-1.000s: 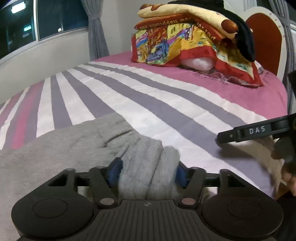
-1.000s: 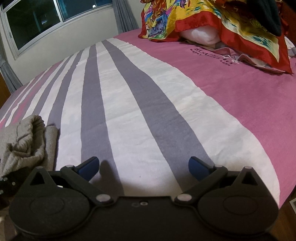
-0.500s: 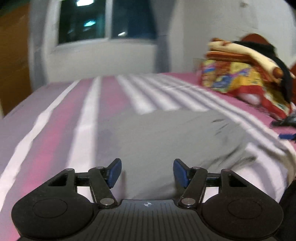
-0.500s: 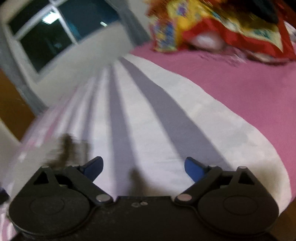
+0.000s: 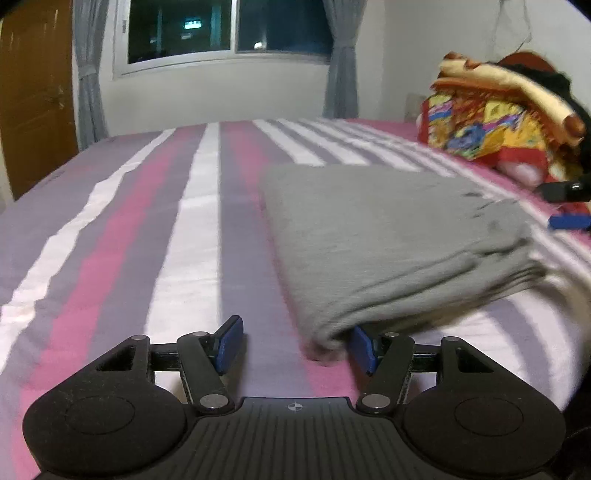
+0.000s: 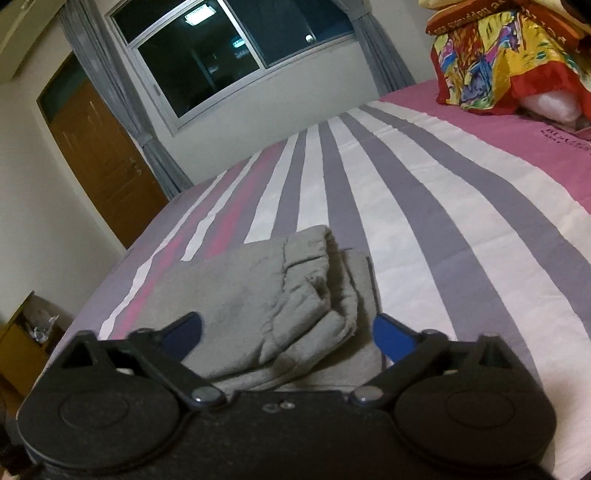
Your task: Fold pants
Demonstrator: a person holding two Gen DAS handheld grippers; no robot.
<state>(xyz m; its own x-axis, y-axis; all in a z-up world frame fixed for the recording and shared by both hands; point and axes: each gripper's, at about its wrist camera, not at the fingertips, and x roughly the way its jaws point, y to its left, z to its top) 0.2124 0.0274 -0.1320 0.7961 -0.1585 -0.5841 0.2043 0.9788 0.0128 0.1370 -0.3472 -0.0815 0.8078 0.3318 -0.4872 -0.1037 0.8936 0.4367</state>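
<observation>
The grey pants (image 5: 388, 236) lie folded in a flat stack on the striped bed (image 5: 147, 229). My left gripper (image 5: 295, 345) is open, low over the bed at the near corner of the stack; its right pad (image 5: 364, 349) touches the fold's edge. My right gripper (image 6: 288, 336) is open and empty, just above the pants (image 6: 295, 302), whose bunched cuff end lies between its fingers. The right gripper's tip also shows at the right edge of the left wrist view (image 5: 569, 206).
A pile of colourful blankets and pillows (image 5: 509, 129) sits at the head of the bed, also in the right wrist view (image 6: 517, 55). A window (image 5: 229, 29) and a wooden door (image 5: 33, 96) are behind. The bed's near edge is below the grippers.
My left gripper has let go of the grey pants and swung left, now open beside the folded stack. My right gripper has moved left over the pants.
</observation>
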